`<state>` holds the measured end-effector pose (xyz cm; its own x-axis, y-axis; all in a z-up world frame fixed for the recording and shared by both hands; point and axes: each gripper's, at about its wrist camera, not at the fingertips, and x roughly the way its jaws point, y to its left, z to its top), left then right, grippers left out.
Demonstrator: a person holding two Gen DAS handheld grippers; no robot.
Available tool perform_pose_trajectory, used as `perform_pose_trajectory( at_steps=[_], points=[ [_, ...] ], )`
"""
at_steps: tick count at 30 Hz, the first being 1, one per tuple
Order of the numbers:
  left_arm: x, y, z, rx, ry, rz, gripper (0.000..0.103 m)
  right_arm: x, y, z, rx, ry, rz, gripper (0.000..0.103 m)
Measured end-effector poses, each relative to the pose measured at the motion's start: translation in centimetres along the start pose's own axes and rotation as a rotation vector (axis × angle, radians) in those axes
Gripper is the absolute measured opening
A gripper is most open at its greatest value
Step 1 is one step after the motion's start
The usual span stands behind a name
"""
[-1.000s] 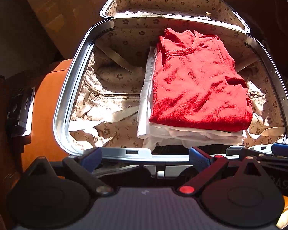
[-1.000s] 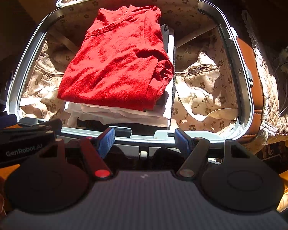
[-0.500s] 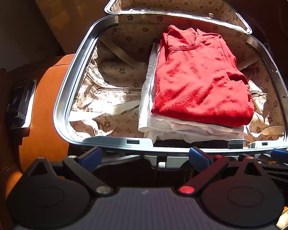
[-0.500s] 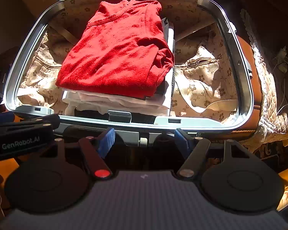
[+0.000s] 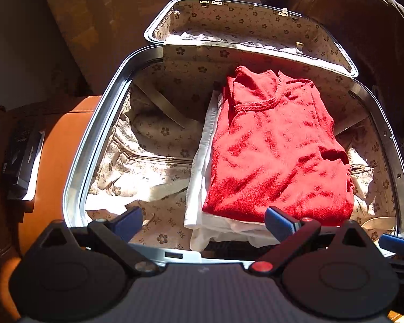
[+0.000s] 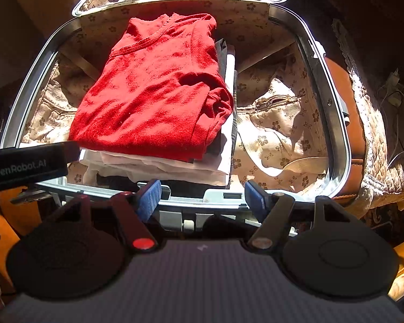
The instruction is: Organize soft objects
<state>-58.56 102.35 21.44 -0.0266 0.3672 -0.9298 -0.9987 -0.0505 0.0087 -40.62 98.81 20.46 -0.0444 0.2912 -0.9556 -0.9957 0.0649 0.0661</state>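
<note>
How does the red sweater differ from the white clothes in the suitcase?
The red sweater lies on top; the white clothes lie under it. The sweater looks fuzzy and knitted, the white clothes smooth and thin. The sweater's neckline shows; only edges of the white clothes show. Both are folded in one stack.

On my left claw (image 5: 203, 222) I see two blue fingertip pads on black linkage arms, one pivot capped with a red button, the other with a plain silver screw. Behind them sit two round black housings with triangular cut-outs, either side of a grey ribbed body bearing a small pale mark at its centre. My right claw (image 6: 202, 197) is built the same: blue pads, a red cap on one pivot, a bare metal one opposite, twin black discs, grey ribbed body. In the right view the other claw's black side reads "GenRobot.AI" in pale lettering
</note>
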Motion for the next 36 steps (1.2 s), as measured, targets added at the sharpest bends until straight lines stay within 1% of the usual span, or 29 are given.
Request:
perform_pose_trajectory(
  at_steps=[3,8,11,13,15,16,17,18,19,20,21,22,24,26,28,30,32,34,36],
  points=[
    [1.8,0.1,2.6,-0.025,-0.020,0.009,0.100,1.0,-1.4,2.4,0.030,-0.025,0.008,0.077],
    [6.1,0.4,7.3,-0.079,-0.021,0.040,0.100,3.3,-2.8,7.3,0.058,-0.076,0.037,0.077],
    [8.9,0.6,9.3,-0.110,0.018,0.052,0.099,5.4,-3.2,10.6,0.071,-0.082,0.055,0.077],
    [10.6,0.5,10.0,-0.119,0.038,0.069,0.099,7.1,-2.7,12.7,0.048,-0.074,0.073,0.077],
    [12.2,0.7,10.0,-0.123,0.074,0.123,0.098,8.7,-2.1,14.5,0.018,-0.065,0.086,0.077],
    [13.1,0.8,10.0,-0.128,0.098,0.151,0.096,9.7,-1.8,15.2,-0.009,-0.053,0.071,0.077],
    [14.0,1.2,9.4,-0.141,0.135,0.161,0.091,10.7,-1.8,15.6,-0.025,-0.037,0.054,0.077],
    [15.1,1.5,8.9,-0.153,0.174,0.170,0.090,11.5,-2.1,15.7,-0.023,-0.023,0.050,0.078],
    [15.1,2.0,8.5,-0.179,0.176,0.162,0.090,12.0,-2.4,15.8,-0.020,-0.016,0.053,0.087],
    [15.0,2.5,8.1,-0.205,0.177,0.153,0.090,12.1,-2.9,15.7,-0.016,-0.016,0.063,0.090],
    [15.0,3.0,7.8,-0.231,0.177,0.144,0.089,12.0,-3.2,15.7,-0.013,-0.018,0.078,0.090],
    [14.3,3.4,7.8,-0.257,0.159,0.141,0.089,11.6,-3.3,15.7,-0.013,-0.021,0.098,0.091],
    [12.5,3.8,8.2,-0.296,0.112,0.097,0.091,10.7,-3.8,16.0,-0.006,-0.039,0.134,0.091],
    [10.9,3.3,9.5,-0.277,0.059,0.038,0.096,9.6,-4.2,17.0,0.019,-0.081,0.127,0.091],
    [10.5,1.5,11.1,-0.203,0.028,0.010,0.100,9.6,-4.3,18.3,0.023,-0.101,0.114,0.091],
    [11.4,0.0,12.3,-0.171,0.045,-0.016,0.100,10.2,-4.0,19.6,0.007,-0.105,0.103,0.091],
    [13.1,-1.5,12.6,-0.140,0.084,0.024,0.101,11.6,-3.6,20.4,-0.020,-0.064,0.108,0.091],
    [14.6,-1.1,11.9,-0.164,0.109,0.048,0.102,13.1,-3.6,20.4,-0.037,-0.016,0.075,0.091],
    [14.9,-0.1,11.4,-0.214,0.117,0.040,0.103,13.8,-4.2,19.8,-0.030,-0.002,0.064,0.091]
  ],
)
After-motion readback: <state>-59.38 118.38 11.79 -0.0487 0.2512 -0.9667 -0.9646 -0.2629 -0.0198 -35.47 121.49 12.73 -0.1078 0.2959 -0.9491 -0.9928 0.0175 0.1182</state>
